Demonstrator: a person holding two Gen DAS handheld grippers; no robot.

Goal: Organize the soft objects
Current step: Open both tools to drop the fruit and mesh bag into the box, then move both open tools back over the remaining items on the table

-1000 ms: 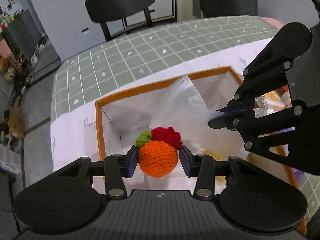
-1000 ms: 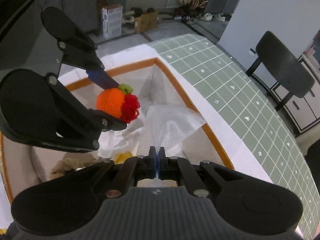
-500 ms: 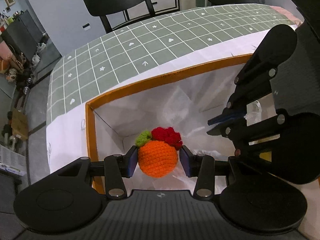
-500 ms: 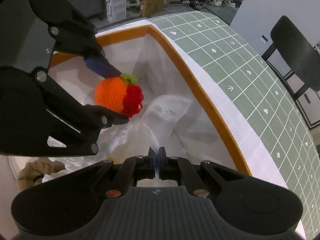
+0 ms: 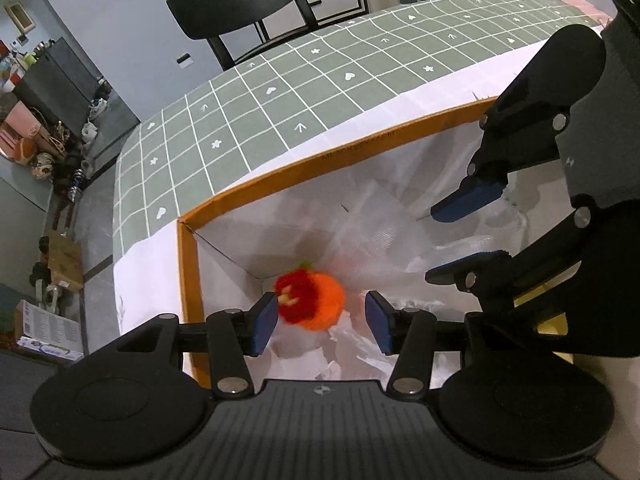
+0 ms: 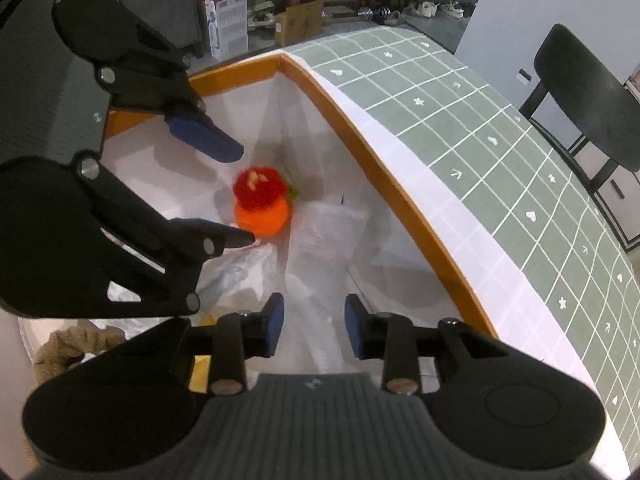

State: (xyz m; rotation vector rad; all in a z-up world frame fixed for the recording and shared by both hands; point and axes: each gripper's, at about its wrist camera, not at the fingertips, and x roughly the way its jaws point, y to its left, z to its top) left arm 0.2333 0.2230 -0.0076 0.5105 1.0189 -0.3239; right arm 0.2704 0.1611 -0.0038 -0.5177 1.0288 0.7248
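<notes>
Left wrist view: the box (image 5: 256, 196) takes both my tools. My left gripper (image 5: 322, 322) has just been opening; the ball (image 5: 316, 300) is dropping free, blurred, into the corner. My right gripper (image 6: 314, 330) has just been opening too, letting the bag (image 6: 332, 232) go. I'd lift both straight up; the orange rim sits close beside them.

Left gripper (image 5: 322, 322): jaws just opening, crochet orange (image 5: 316, 300) no longer clamped, now loose and blurred in corner of orange-rimmed box (image 5: 280, 184), red top turned toward camera.
Right gripper (image 6: 314, 330): jaws just opening from pinch, white plastic sheet (image 6: 332, 232) released, lying on box floor beside crochet orange.
</notes>
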